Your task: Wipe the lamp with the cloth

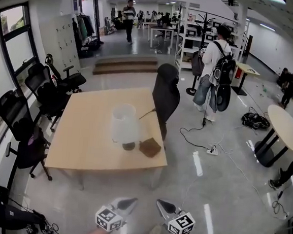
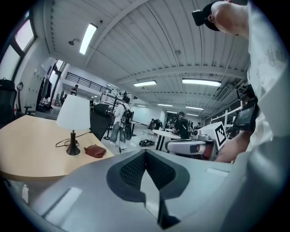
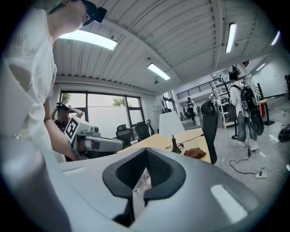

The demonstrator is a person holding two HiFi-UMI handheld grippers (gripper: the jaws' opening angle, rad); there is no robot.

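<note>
A white-shaded lamp on a dark base stands near the right front of the wooden table. Beside its base lies a brown cloth. Both grippers hang close to the person's body, well short of the table. The left gripper and right gripper are shut and hold nothing. The left gripper view shows the lamp and cloth far off past the left gripper's closed jaws. In the right gripper view, lamp and cloth lie beyond the right gripper.
A black office chair stands at the table's far right corner, with more chairs along its left side. A person with a backpack stands behind. Cables and a power strip lie on the floor right of the table, near a round table.
</note>
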